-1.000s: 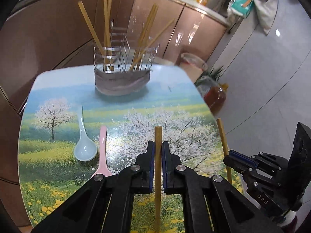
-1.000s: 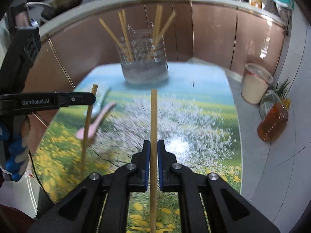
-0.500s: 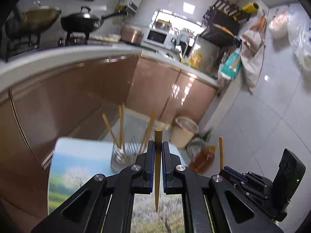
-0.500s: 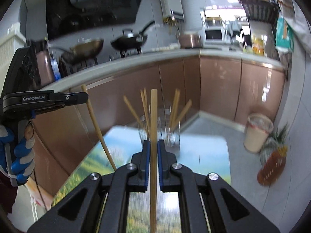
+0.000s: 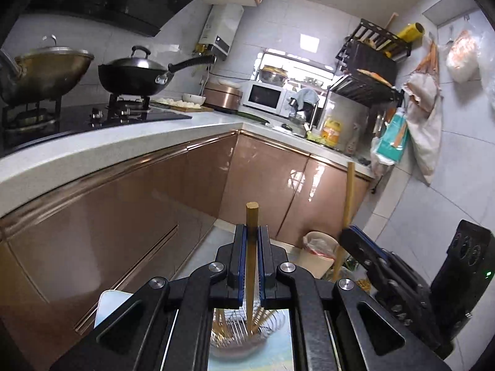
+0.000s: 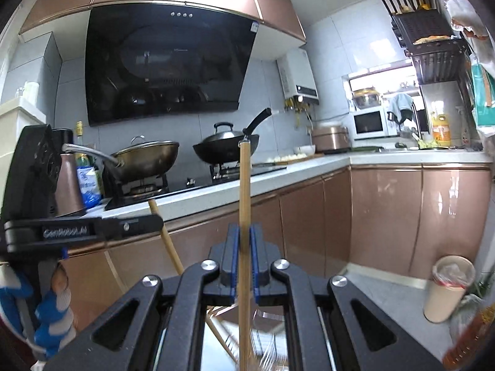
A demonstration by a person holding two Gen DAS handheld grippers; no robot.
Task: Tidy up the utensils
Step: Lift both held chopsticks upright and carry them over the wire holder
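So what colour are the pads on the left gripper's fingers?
Blue pads, clearest in the left wrist view.

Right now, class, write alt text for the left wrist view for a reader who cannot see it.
The left gripper, jaws shut on an upright chopstick, points its lower tip into a wire holder of chopsticks. To the right, the other gripper holds a second chopstick; kitchen cabinets and a stove lie behind.

Both wrist views level, facing kitchen counter from mid-room. Left view angled right toward microwave; right view toward stove. Shared: black wok, microwave, cabinets.
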